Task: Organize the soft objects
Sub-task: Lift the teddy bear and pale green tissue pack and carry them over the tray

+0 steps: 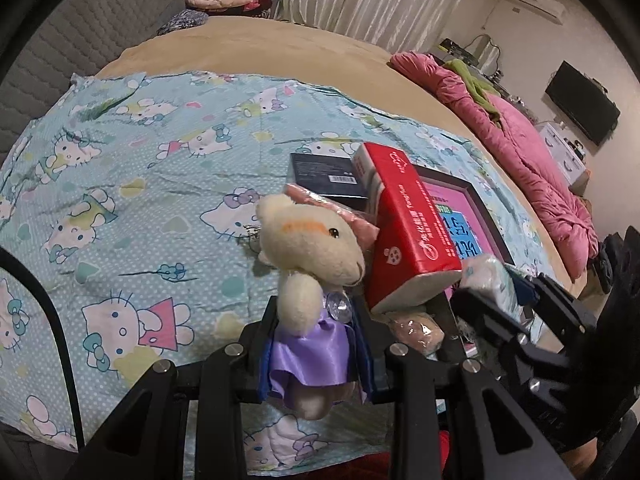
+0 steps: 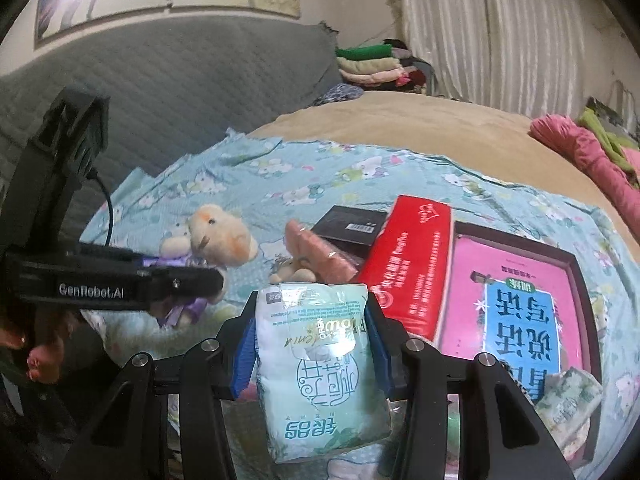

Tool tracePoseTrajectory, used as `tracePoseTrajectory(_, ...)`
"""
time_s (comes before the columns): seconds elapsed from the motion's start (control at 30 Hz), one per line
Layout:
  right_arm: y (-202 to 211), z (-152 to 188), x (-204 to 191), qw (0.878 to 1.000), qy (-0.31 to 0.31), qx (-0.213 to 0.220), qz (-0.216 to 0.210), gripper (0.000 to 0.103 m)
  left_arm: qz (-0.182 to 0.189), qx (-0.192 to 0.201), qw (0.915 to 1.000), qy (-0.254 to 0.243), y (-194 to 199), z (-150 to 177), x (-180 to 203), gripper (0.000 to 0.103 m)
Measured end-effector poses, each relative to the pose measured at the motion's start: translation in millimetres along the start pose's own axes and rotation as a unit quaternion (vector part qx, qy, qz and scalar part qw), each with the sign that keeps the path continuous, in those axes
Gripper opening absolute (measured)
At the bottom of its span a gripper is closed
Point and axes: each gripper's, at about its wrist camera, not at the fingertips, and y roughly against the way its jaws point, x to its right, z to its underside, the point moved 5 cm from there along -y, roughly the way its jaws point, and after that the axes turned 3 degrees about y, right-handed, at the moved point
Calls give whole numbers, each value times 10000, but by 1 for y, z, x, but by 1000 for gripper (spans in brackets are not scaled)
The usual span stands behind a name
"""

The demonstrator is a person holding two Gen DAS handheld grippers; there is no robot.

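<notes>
A Hello Kitty sheet [image 1: 120, 184] covers the near part of a tan bed [image 1: 304, 52]; a quilted grey headboard [image 2: 180, 76], white curtains [image 2: 500, 32] and folded clothes [image 2: 368, 64] stand behind. The left gripper [image 1: 316, 356] is clamped on a plush bear [image 1: 312, 248]; the right gripper [image 2: 312, 344] pinches a tissue pack [image 2: 320, 360], both above the sheet.

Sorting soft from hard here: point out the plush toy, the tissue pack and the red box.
plush toy [image 1: 316, 240]: left wrist view, on its cream head.
tissue pack [image 2: 320, 368]: right wrist view, middle of its printed front.
red box [image 2: 412, 264]: right wrist view, on its long red face.
</notes>
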Motion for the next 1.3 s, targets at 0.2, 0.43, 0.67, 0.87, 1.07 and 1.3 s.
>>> tracePoseTrajectory(0.2,18,-6,13,9994,-244,219,99,49,59,21,9999,-151,5,0,16,33)
tracePoseTrajectory(0.43,38,-8,35,9970,-532,442,359,49,181,46,9991,-380,9,-2,44,33)
tracePoseTrajectory(0.67,59,-9,65,9923,-814,658,664,49,270,43,9973,-683,9,-4,77,33)
tracePoseTrajectory(0.87,80,-6,95,9850,-1145,806,1008,49,407,35,9939,-1023,8,-6,115,33)
tracePoseTrajectory(1.07,104,5,135,9711,-1683,1015,1354,49,529,-17,9889,-1389,0,-6,157,33)
tracePoseTrajectory(1.3,126,26,178,9526,-2262,1073,1729,49,677,-252,9831,-1684,-20,4,196,33)
